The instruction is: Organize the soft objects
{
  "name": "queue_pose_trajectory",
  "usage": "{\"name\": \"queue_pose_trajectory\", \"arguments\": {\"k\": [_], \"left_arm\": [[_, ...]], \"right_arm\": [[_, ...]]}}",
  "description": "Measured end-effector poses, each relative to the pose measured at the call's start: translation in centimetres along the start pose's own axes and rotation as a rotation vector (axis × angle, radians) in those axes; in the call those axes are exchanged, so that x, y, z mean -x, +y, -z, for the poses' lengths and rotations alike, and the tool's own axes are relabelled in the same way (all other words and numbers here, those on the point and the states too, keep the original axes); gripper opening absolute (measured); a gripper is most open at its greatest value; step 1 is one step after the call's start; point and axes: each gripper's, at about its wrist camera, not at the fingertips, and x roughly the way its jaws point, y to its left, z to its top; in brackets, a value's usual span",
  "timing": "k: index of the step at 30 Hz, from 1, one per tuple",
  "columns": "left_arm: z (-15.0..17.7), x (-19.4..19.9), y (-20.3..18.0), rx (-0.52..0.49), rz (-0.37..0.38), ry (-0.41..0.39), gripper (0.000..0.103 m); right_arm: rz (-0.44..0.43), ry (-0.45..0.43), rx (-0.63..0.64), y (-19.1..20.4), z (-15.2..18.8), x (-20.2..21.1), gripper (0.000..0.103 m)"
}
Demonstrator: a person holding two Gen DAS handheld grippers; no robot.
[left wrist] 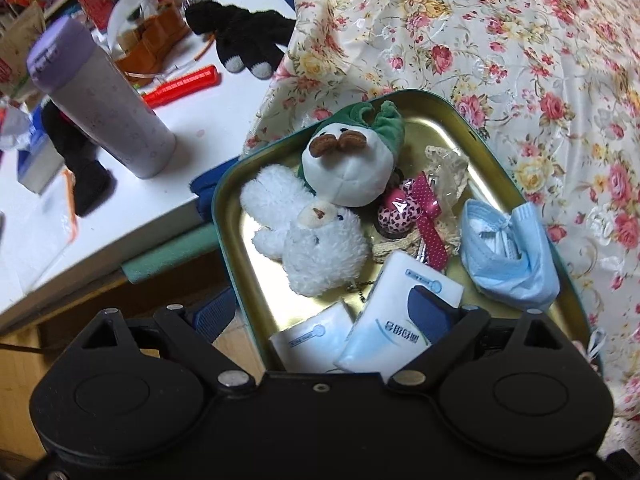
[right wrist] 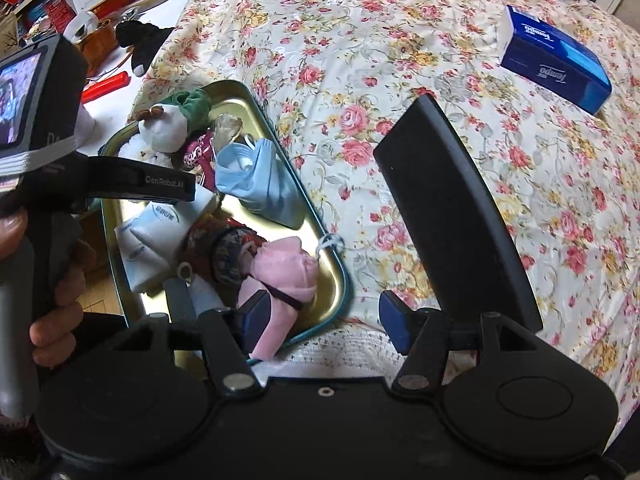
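Observation:
A gold tin tray (left wrist: 232, 240) with a teal rim lies at the edge of a floral bedspread (left wrist: 480, 40). It holds a green-hooded white plush (left wrist: 348, 164), a fluffy white plush (left wrist: 316, 248), a pink leopard bow (left wrist: 408, 208), a blue face mask (left wrist: 508, 256) and tissue packs (left wrist: 396, 312). My left gripper (left wrist: 322, 314) hangs open over the tray's near end, one pad against a tissue pack. In the right wrist view my right gripper (right wrist: 325, 320) is open, its left pad beside a pink soft piece (right wrist: 284, 276) in the tray's (right wrist: 340, 280) corner.
A blue tissue box (right wrist: 556, 60) lies far off on the bedspread. A black flat slab (right wrist: 452, 220) rises just past my right finger. Left of the tray is a white table with a purple bottle (left wrist: 100, 96), a red comb (left wrist: 184, 84) and a black plush (left wrist: 240, 36).

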Motion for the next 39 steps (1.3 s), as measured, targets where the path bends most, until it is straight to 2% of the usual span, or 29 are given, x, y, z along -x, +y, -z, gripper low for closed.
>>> {"name": "queue_pose_trajectory", "arguments": {"k": [3, 10, 22, 35, 39], "left_arm": [[0.6, 0.7, -0.4, -0.018, -0.017, -0.007, 0.091], [2.9, 3.5, -1.5, -0.014, 0.028, 0.005, 0.091], [6.8, 9.2, -3.1, -0.012, 0.037, -0.041, 0.093], [10.8, 12.3, -4.7, -0.015, 0.039, -0.044, 0.093], [11.9, 12.7, -5.2, -0.011, 0.032, -0.042, 0.093]], "right_arm": [[-0.02, 0.011, -0.001, -0.1, 0.7, 0.2, 0.059], [-0.042, 0.019, -0.02, -1.1, 2.0, 1.2, 0.06], [-0.045, -0.012, -0.087, -4.7, 5.2, 3.6, 0.063], [-0.036, -0.051, -0.101, -7.1, 8.3, 5.3, 0.067], [-0.027, -0.072, -0.104, -7.6, 8.9, 5.8, 0.071]]}}
